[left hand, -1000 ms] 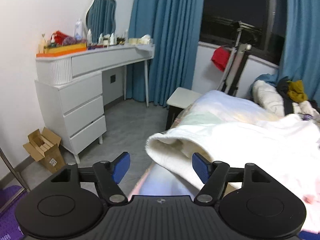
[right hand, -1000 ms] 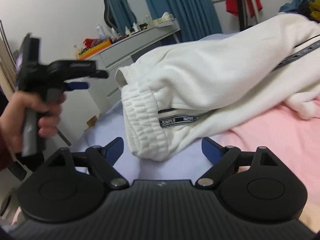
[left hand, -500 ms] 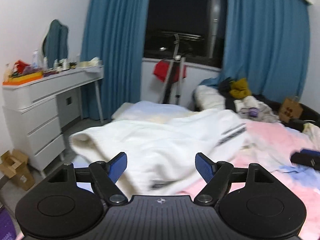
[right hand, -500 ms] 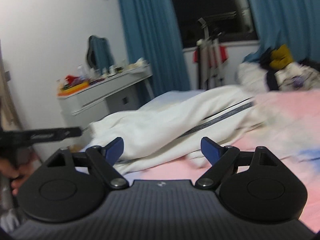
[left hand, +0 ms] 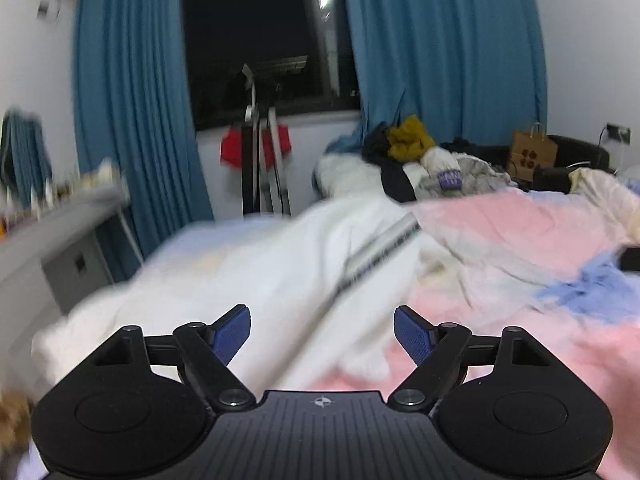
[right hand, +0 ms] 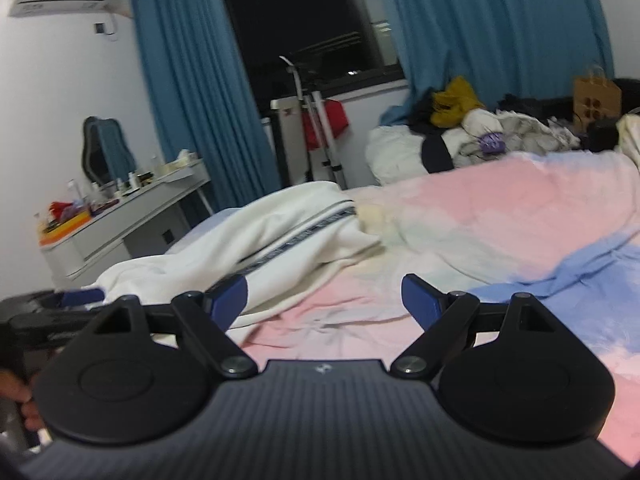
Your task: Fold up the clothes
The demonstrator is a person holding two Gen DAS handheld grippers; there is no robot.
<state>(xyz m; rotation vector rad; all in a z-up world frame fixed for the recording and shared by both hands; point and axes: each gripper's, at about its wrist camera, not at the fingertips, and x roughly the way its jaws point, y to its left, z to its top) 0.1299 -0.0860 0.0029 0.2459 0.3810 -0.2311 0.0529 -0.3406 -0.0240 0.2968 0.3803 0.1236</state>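
White trousers (left hand: pixel 256 276) with a dark side stripe lie crumpled on the left part of the bed, blurred in the left wrist view; they also show in the right wrist view (right hand: pixel 256 240). My left gripper (left hand: pixel 322 334) is open and empty, held above the trousers' near end. My right gripper (right hand: pixel 324 298) is open and empty, above the pink sheet just right of the trousers. The left gripper also shows at the left edge of the right wrist view (right hand: pixel 60 304).
The bed has a pink and blue sheet (right hand: pixel 520 216). A pile of clothes (left hand: pixel 420 160) lies at its far end, a paper bag (left hand: pixel 534 154) beside it. A white dressing table (right hand: pixel 120 220) stands left. A folding rack with a red cloth (left hand: pixel 260 152) stands by the window.
Both grippers have pulled back and swung right, away from the trousers' waistband. The view now faces the window and the far end of the bed. Both stay open.
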